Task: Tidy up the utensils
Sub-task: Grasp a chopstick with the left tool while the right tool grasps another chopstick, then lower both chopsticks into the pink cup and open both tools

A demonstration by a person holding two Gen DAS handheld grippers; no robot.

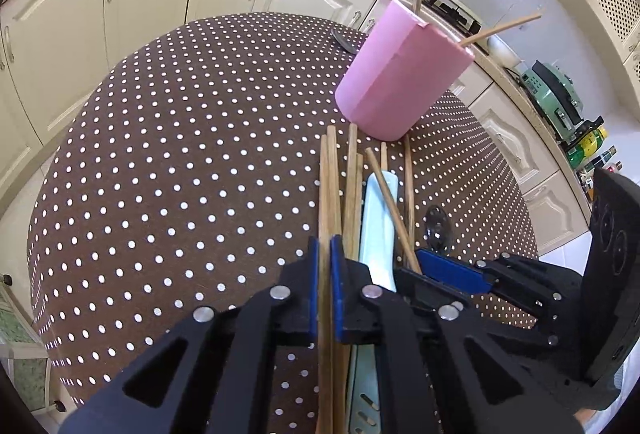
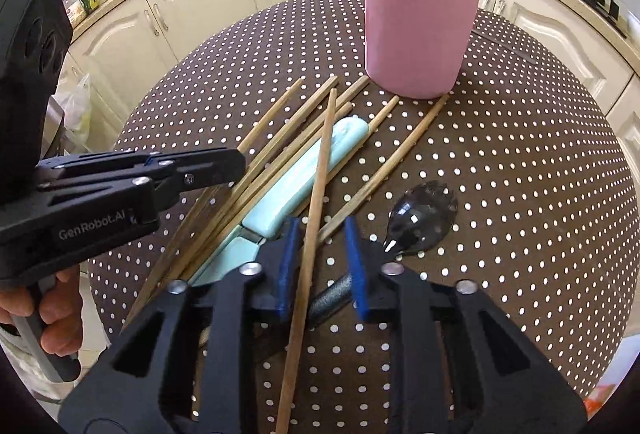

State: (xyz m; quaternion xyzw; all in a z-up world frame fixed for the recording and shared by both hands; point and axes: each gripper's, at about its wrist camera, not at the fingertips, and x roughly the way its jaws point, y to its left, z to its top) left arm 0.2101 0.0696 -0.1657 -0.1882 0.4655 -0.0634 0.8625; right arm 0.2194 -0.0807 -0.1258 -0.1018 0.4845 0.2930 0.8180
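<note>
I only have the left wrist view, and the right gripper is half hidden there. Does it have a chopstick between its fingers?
Observer: Yes. In the right wrist view, one chopstick runs between the pads of the right gripper. A gap shows beside the right-hand pad, so it isn't clamped.
Operator: Is anything underneath that gripper?
Observer: The dark spoon. Its handle passes under the gripper's right-hand finger.
Operator: Is that chopstick lying flat in the pile?
Observer: No. It is tilted and crosses over the light-blue utensil.
</note>
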